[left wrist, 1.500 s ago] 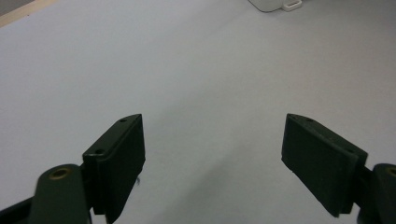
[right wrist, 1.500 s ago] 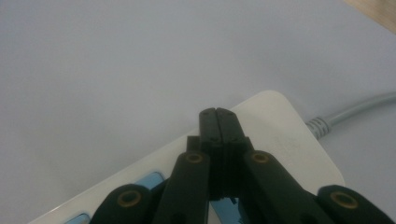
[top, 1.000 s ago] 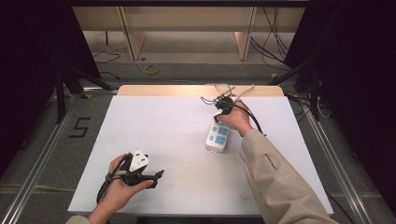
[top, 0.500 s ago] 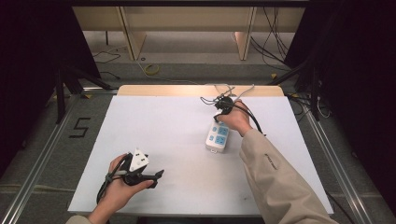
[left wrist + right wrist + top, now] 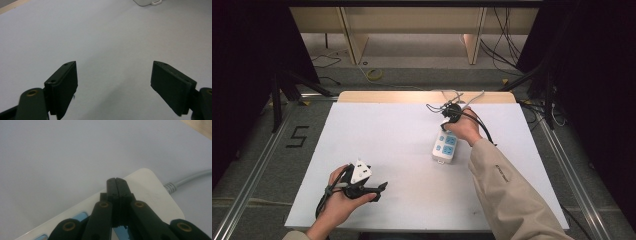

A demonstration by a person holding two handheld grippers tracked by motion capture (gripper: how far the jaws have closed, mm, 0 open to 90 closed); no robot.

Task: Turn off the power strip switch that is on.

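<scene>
We read the power strip [image 5: 150,192] as smooth white plastic, slightly satin, with glossy blue socket faces; its cable [image 5: 190,180] looks like grey rubbery sheath. The right gripper [image 5: 116,182] and left gripper [image 5: 113,85] jaws are matt black plastic with brass-coloured rivets. The table [image 5: 387,135] top is matt white, far edge bare wood. The sleeve [image 5: 507,195] is beige cloth.

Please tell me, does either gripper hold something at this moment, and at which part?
Nothing is held. The right gripper has its jaws shut together with nothing between them, above the white power strip. The left gripper stands open over the bare table.
</scene>
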